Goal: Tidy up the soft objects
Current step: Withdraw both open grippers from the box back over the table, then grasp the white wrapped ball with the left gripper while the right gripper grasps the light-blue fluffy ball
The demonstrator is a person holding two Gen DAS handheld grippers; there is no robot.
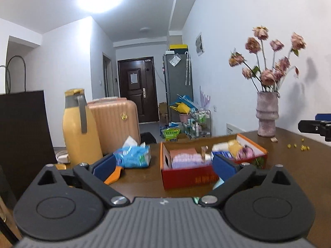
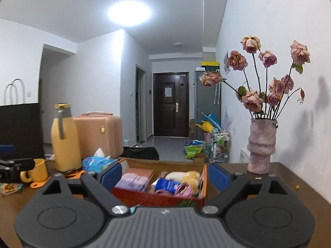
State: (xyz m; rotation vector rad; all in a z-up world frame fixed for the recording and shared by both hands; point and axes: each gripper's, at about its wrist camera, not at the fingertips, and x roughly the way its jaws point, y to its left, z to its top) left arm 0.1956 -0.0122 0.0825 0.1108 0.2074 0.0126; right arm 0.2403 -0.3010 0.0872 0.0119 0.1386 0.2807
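Observation:
A red cardboard box (image 1: 186, 178) (image 2: 153, 198) stands on the brown table. It holds soft things: a folded purple cloth (image 1: 186, 159) (image 2: 132, 183), a pink cloth (image 2: 138, 173), a blue packet (image 2: 165, 185), a yellow plush (image 2: 192, 176) and a pink item (image 1: 245, 152). A blue tissue pack (image 1: 133, 157) (image 2: 97, 163) lies left of the box. My left gripper (image 1: 163, 163) is open and empty, just before the box. My right gripper (image 2: 163, 175) is open and empty, its fingers either side of the box.
A yellow thermos jug (image 1: 79, 128) (image 2: 64, 138) stands at the left, with a yellow mug (image 2: 38, 170) and an orange strip (image 1: 113, 175) near it. A pink vase of dried roses (image 1: 266, 114) (image 2: 261, 145) stands at the right by the wall. A black bag (image 1: 22, 136) is far left.

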